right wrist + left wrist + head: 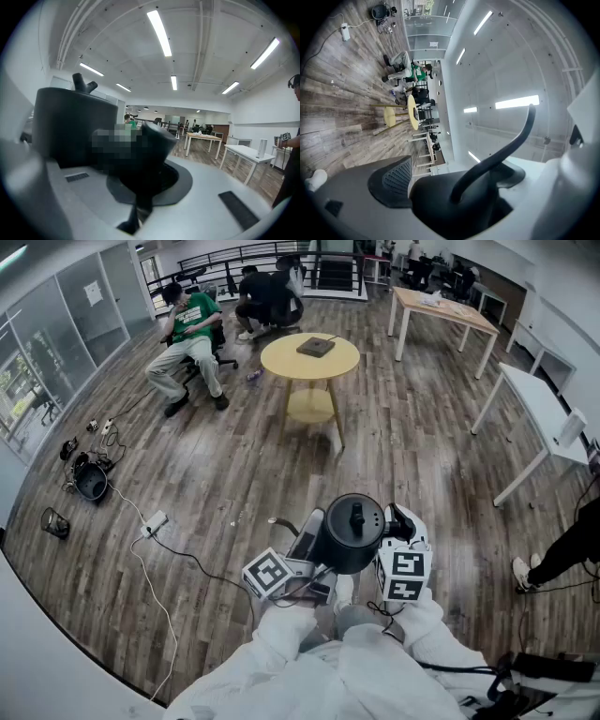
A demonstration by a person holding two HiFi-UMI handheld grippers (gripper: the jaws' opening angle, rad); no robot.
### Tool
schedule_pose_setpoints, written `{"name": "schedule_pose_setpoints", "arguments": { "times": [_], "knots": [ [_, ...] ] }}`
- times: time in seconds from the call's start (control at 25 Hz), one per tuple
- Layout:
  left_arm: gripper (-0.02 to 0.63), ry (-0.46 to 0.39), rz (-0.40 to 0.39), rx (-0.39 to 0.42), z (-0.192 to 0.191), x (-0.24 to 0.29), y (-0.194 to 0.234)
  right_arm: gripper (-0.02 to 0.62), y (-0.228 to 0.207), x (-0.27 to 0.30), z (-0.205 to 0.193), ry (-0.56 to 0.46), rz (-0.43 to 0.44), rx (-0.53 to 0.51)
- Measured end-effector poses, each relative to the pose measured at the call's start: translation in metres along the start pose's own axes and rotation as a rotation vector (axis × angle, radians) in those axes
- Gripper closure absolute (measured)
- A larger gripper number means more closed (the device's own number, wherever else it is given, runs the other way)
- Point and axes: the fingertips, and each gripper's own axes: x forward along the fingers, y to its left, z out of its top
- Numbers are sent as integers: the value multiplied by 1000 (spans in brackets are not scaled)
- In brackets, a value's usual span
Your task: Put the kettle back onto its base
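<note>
Kettle (349,538) is off the bench, held in the air over the wood floor (234,465), close in front of the person and between both grippers. Its lid (361,512) is on, so the contents aren't visible. Right gripper (401,521) is clamped on the black handle at the kettle's side. In the right gripper view the body stands upright just left of its jaws. Left gripper (307,538) sits against the opposite side with a black curved part between its jaws; can't tell if they grip it. Round yellow bench (281,360) is well apart, with a dark flat square unit (315,347) on it.
</note>
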Motion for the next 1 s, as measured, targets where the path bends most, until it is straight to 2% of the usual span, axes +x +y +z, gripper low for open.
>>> {"name": "schedule_pose_setpoints", "arguments": {
  "times": [0.12,0.4,0.76,1.0],
  "knots": [
    [83,1,13,16,6,8,17,580,-3,13,0,9,13,-3],
    [83,-18,5,6,24,45,25,580,-13,56,9,-1,35,-4],
    [83,-34,40,12,42,99,49,580,-38,115,20,3,41,-3],
    [83,-53,25,12,55,140,47,580,-54,155,32,-4,52,2]
  ]
}}
